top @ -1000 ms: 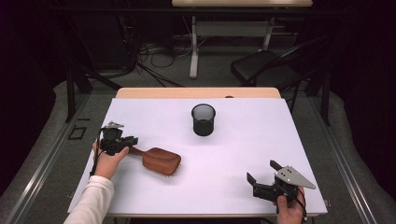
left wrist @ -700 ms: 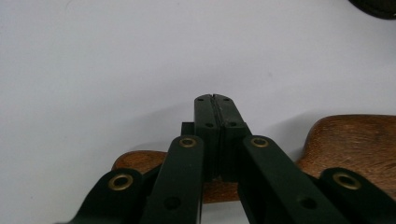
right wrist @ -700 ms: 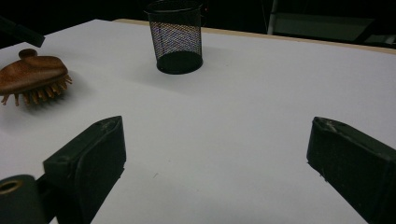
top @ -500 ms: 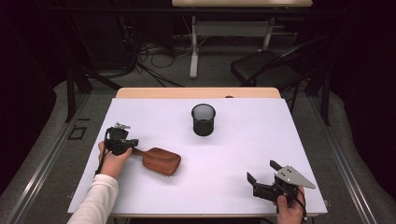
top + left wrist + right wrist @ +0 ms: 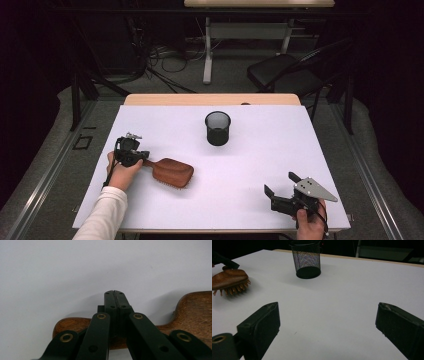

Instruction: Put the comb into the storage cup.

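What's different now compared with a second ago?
The left tongs have just closed at the hairbrush handle; their tips meet beyond the handle, so whether they grip it is unclear. The brush, the mesh cup and the open right tongs stayed put.

A white table [image 5: 300,145] with a pale wooden strip along its far edge carries two things. A wooden hairbrush [image 5: 170,171] lies near the left edge, about midway between the far and near edges, bristles down, its handle pointing toward the left edge and its oval head toward the middle of the table. A black wire-mesh pen cup [image 5: 218,128] stands upright near the middle of the far edge, well apart from the hairbrush, its open mouth up.
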Available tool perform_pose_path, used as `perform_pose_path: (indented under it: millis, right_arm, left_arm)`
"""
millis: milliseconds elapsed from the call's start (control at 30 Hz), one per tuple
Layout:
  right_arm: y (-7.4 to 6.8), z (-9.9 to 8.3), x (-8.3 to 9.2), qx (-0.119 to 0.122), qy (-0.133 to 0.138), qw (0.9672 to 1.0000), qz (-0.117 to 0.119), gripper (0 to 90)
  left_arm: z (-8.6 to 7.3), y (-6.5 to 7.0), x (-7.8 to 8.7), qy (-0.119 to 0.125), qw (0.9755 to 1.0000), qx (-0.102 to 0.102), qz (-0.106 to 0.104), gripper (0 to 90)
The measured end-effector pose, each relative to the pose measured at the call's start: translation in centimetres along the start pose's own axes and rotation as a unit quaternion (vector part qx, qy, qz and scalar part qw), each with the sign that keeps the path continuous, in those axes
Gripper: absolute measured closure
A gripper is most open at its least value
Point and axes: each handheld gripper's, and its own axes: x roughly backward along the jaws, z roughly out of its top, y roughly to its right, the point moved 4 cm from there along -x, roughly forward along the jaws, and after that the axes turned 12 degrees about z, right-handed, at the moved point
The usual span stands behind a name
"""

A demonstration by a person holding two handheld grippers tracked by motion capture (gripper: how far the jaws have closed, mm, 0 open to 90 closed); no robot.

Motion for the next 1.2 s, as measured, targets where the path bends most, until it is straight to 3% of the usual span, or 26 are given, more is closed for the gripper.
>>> perform_pose_path:
  millis: [133,567,1200]
  right_arm:
    - [0.0,0.0,0.0,0.0,0.001,1.0,0.0,5.5]
    - [0.0,0.0,0.0,0.002,-0.003,1.0,0.001,5.7]
    - [0.0,0.0,0.0,-0.001,-0.001,1.0,0.0,6.3]
  left_arm:
    - [-0.1,-0.1,0.0,-0.004,1.0,-0.006,0.0,90.0]
    - [-1.4,-0.5,0.5,-0.001,0.9999,0.004,-0.014,90.0]
    - [-4.0,-0.3,2.2,0.003,0.9994,-0.012,-0.032,90.0]
